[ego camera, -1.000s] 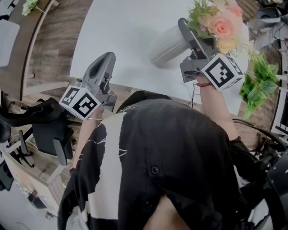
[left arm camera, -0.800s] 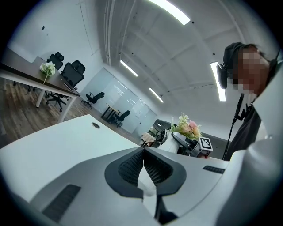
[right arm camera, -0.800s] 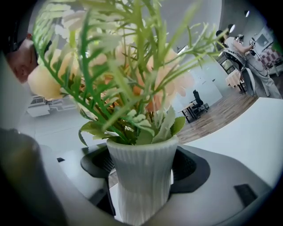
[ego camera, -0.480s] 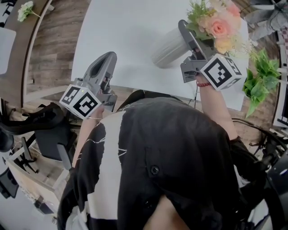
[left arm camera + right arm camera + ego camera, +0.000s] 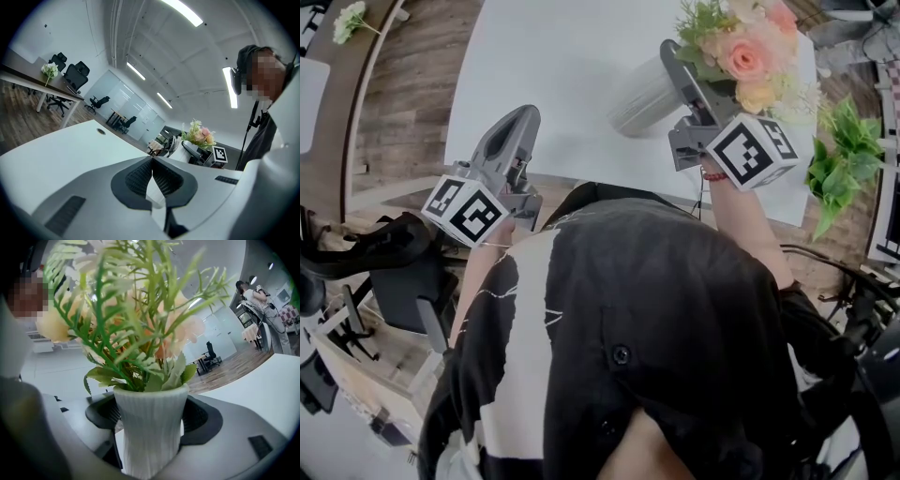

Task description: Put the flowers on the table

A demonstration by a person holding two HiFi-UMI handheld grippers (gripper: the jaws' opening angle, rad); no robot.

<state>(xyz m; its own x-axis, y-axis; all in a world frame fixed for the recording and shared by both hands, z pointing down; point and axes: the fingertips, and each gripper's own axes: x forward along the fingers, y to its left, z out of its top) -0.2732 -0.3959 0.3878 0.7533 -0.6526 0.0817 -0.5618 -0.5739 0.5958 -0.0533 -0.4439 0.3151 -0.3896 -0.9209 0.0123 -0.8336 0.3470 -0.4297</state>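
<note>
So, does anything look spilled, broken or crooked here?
Nothing stands out. The right gripper is shut on the white vase, and the flowers sit in it, with none fallen on the table. The left gripper is shut and empty.

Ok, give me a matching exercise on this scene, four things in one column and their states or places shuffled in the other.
1. left gripper
2. right gripper
3. pink and peach flowers
4. leafy green plant

A. standing in the ribbed white vase
B. shut, nothing between its jaws
C. off the white table, at the person's right
D. clamped on the vase

Pairs: 1-B, 2-D, 3-A, 4-C.
</note>
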